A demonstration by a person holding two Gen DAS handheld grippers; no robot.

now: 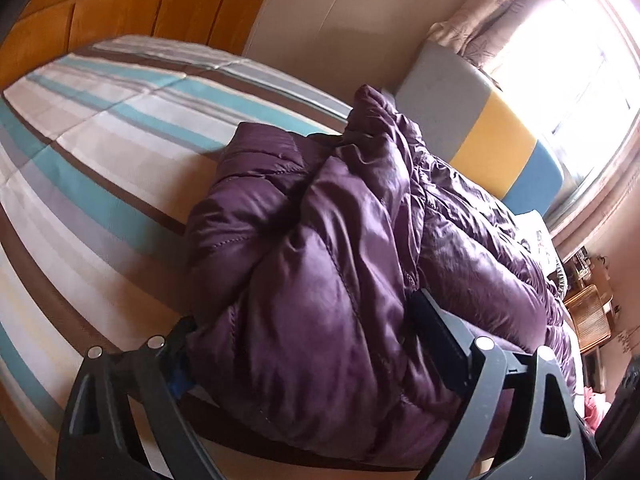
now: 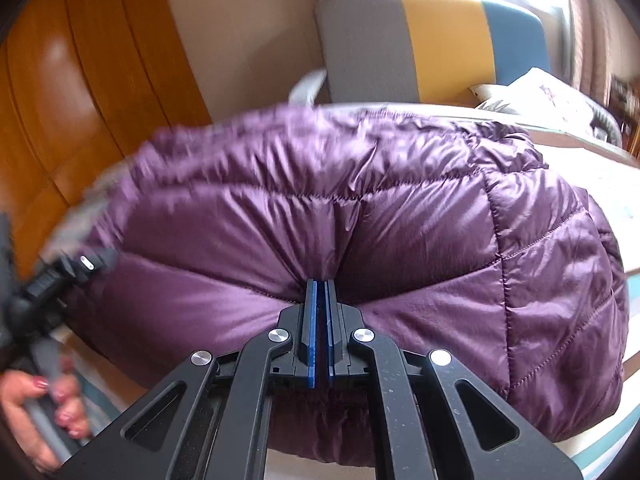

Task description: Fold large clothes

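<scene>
Both grippers meet the purple jacket (image 2: 360, 216): my right gripper (image 2: 320, 292) pinches its fold, my left gripper (image 1: 304, 320) stands wide around its bulk

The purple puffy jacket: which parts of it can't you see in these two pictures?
- Left wrist view: the jacket hides the left tool's fingertips.
- Right wrist view: jacket's left edge is motion-blurred; the pinched fabric vanishes inside the right tool.
- Both views: underside lies against the striped bedspread.

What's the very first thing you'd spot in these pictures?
The big shiny purple puffer jacket, bunched up on the striped bed. The right gripper is shut on a pinch of its fabric near the front edge, and the left gripper stands wide around a puffy fold. Behind the bed stands a grey, yellow and blue headboard.
</scene>
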